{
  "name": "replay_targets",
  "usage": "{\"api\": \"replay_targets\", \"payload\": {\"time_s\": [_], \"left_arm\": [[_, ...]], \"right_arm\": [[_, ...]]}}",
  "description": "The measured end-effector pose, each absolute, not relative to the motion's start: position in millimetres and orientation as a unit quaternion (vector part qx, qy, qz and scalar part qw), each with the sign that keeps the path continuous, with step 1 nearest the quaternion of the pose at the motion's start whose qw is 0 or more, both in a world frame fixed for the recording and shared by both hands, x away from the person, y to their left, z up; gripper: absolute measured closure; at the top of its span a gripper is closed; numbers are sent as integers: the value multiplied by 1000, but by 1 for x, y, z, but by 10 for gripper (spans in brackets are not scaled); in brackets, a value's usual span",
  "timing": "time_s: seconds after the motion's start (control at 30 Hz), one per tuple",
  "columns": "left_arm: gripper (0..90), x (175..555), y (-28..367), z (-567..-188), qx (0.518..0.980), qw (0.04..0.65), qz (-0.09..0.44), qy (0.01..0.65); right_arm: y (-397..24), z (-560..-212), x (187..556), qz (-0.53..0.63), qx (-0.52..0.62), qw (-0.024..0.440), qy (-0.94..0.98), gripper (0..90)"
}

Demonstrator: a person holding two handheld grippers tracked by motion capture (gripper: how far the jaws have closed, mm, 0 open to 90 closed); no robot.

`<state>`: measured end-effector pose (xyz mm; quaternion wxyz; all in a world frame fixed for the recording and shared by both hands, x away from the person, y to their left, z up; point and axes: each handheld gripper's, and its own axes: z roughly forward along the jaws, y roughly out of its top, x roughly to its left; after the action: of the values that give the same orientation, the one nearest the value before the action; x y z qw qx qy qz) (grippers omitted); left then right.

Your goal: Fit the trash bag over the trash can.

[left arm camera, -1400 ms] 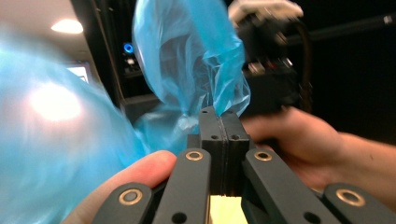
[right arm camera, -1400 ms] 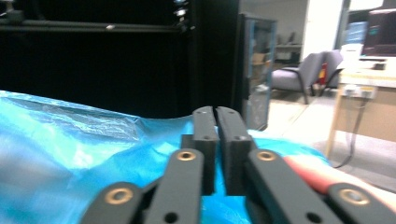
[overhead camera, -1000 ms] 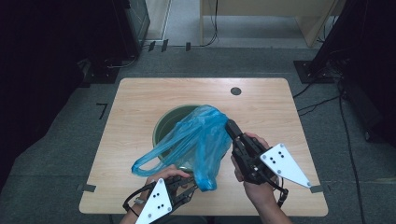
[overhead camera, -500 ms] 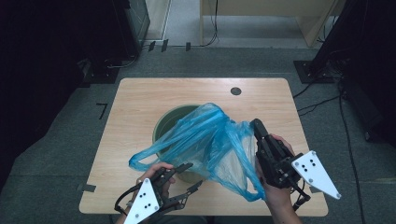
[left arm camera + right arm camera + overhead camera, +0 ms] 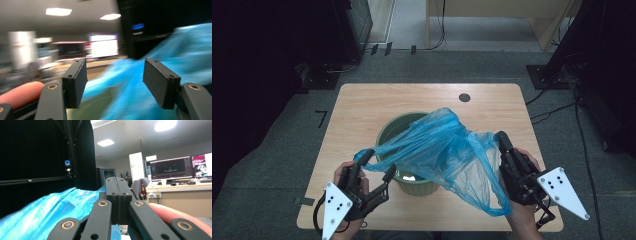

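High view: blue bag (image 5: pixel 447 150) spans bin (image 5: pixel 388 131), table edges free.

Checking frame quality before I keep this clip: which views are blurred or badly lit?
Left gripper view: heavy motion blur smears the blue plastic bag and background, jaws sharp. Right gripper view: sharp, ceiling lights glare, left side black. High view: even light on the light wooden table, dark surroundings, green round bin clear.

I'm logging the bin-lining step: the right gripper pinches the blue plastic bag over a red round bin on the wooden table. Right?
Not quite. The round bin is green, not red, as the high view shows. The rest holds: the right gripper pinches the blue plastic bag over it on the wooden table.
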<state>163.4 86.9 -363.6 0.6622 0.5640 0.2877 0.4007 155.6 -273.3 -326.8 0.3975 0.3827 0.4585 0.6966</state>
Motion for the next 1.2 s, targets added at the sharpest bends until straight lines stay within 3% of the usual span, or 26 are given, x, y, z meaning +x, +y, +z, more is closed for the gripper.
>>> {"api": "replay_targets", "payload": {"time_s": [0.13,0.2,0.27,0.33,0.4,0.47,0.53,0.7,0.83,1.2], "left_arm": [[325,178,93,-370,573,651,363,340],[358,182,94,-373,587,650,339,344],[473,185,94,-373,602,652,313,340],[672,186,94,-373,608,652,303,336],[816,187,95,-371,614,650,297,335],[891,188,96,-367,614,653,296,330],[900,187,95,-361,612,656,302,321],[900,189,93,-339,594,667,323,312],[900,200,92,-326,572,676,331,327],[900,218,92,-304,560,687,337,319]], "right_arm": [[-276,-330,154,695,382,401,459,900],[-278,-330,153,694,382,404,457,900],[-280,-330,153,694,383,406,455,900],[-281,-329,153,694,385,405,453,900],[-283,-329,153,693,385,408,452,900],[-284,-329,153,694,385,407,453,900],[-286,-330,153,696,378,404,458,900],[-292,-335,149,700,352,396,478,692],[-299,-341,145,694,332,400,498,586],[-319,-346,138,680,333,420,500,546]]}}
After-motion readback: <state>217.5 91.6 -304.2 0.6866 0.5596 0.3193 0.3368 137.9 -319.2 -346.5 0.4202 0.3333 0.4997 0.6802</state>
